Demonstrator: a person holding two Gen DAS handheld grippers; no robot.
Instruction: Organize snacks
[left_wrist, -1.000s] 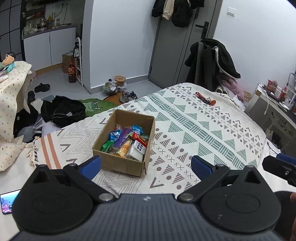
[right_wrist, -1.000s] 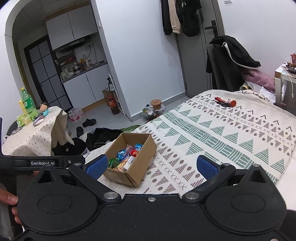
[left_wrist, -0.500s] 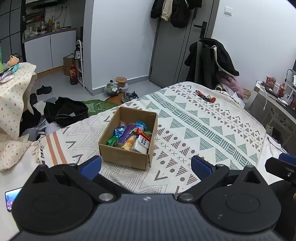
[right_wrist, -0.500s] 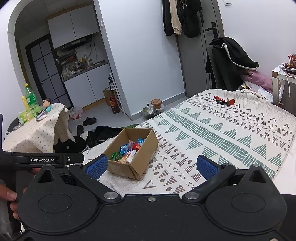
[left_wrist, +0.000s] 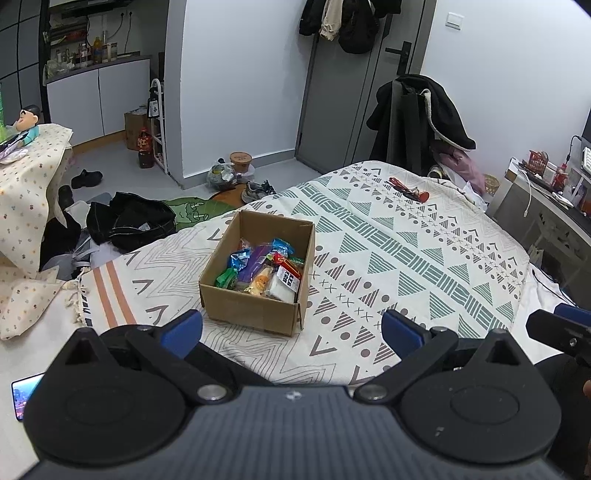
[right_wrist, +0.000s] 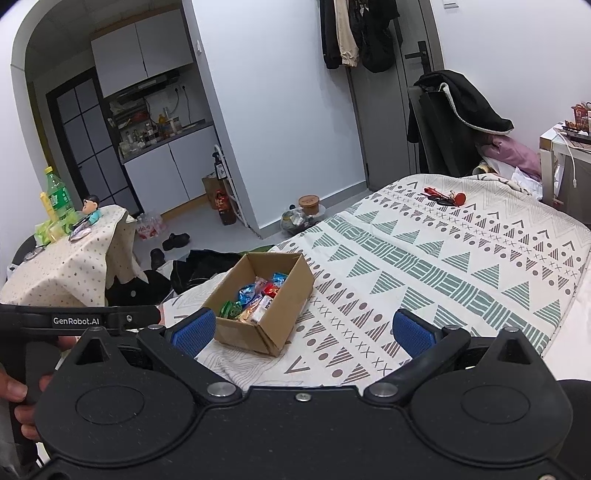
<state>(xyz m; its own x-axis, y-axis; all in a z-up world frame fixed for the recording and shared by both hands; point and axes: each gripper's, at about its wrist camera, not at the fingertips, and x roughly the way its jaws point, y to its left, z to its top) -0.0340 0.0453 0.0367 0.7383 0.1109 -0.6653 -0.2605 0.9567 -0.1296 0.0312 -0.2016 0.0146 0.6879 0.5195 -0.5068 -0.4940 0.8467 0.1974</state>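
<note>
An open cardboard box (left_wrist: 255, 308) (right_wrist: 291, 291) sits on the patterned bedspread (left_wrist: 406, 258) (right_wrist: 424, 273) near the bed's left corner. Inside lie several wrapped snacks (left_wrist: 264, 271) (right_wrist: 255, 297) in blue, purple, green, red, orange and white. My left gripper (left_wrist: 291, 330) hangs open just short of the box, nothing between its blue pads (left_wrist: 183, 328). My right gripper (right_wrist: 303, 332) is open too, with the box just beyond its left pad (right_wrist: 194, 330). Each gripper shows at the edge of the other's view, the left one held by a hand (right_wrist: 16, 402).
Red keys (left_wrist: 408, 188) (right_wrist: 445, 197) lie at the far end of the bed. A phone (left_wrist: 24, 393) rests at the near left. Dark clothes (left_wrist: 125, 218) and shoes (left_wrist: 258, 190) litter the floor. A cloth-covered table (right_wrist: 70, 262) stands left, a chair with a black coat (left_wrist: 421, 118) behind the bed, a desk (left_wrist: 546, 206) right.
Both grippers have drawn back and risen a little, so the box sits slightly farther off and higher in each view. Both stay open and empty.
</note>
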